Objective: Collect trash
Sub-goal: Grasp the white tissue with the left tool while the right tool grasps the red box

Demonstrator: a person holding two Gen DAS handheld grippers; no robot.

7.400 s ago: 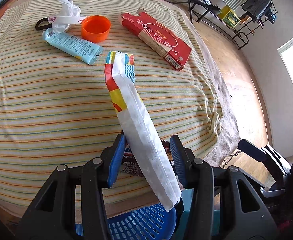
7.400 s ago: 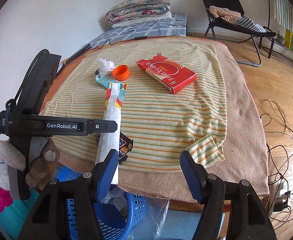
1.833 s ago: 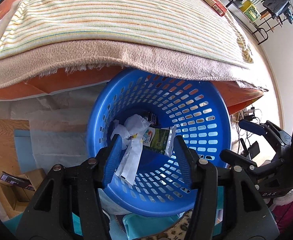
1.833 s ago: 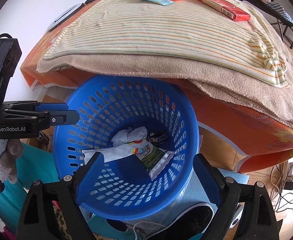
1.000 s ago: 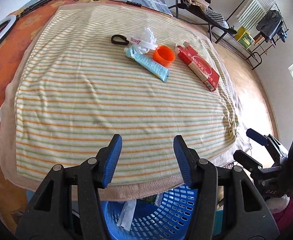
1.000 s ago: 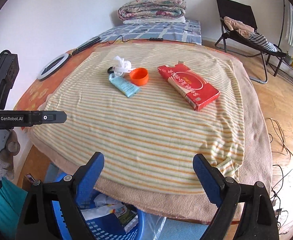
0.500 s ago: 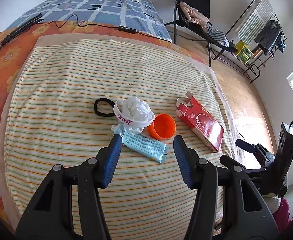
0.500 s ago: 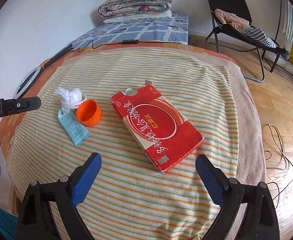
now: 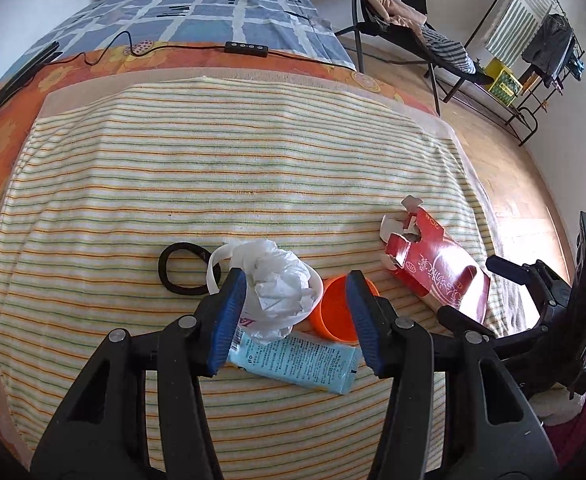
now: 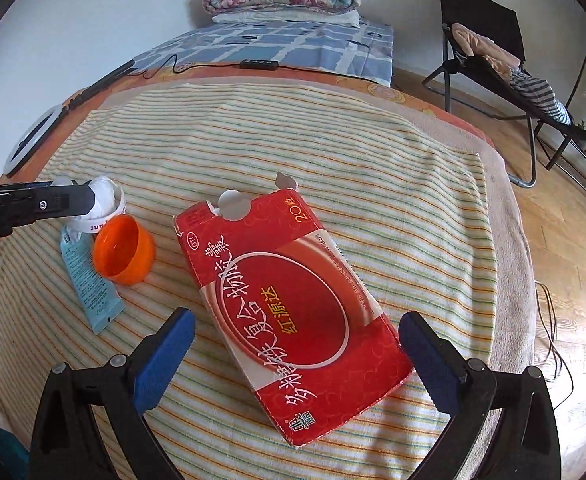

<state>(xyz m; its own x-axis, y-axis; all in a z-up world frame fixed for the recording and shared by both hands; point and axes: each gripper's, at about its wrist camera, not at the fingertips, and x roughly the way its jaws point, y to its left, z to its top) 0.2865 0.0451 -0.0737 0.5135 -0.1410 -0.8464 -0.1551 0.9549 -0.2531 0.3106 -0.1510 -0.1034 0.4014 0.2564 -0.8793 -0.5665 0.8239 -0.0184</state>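
My left gripper [image 9: 295, 316] is open, its blue pads on either side of a crumpled white tissue with a white band [image 9: 277, 288]. Under it lies a light blue tube [image 9: 297, 360], and an orange cap [image 9: 333, 312] sits just right of the tissue. A flattened red carton [image 10: 289, 300] lies on the striped cloth, and my right gripper [image 10: 293, 360] is open with its wide-spread pads flanking the carton's near end. The right wrist view also shows the orange cap [image 10: 123, 250], the tube [image 10: 89, 280] and the tissue [image 10: 103, 196] at left.
A black hair tie [image 9: 183, 268] lies left of the tissue. The striped cloth [image 9: 213, 160] covers an orange table. Behind it are a checked mattress [image 9: 197, 12] with a cable and a folding chair [image 10: 489, 44] on the wooden floor.
Both grippers have moved in closer over the table. The left now brackets the tissue, and the right now brackets the red carton.
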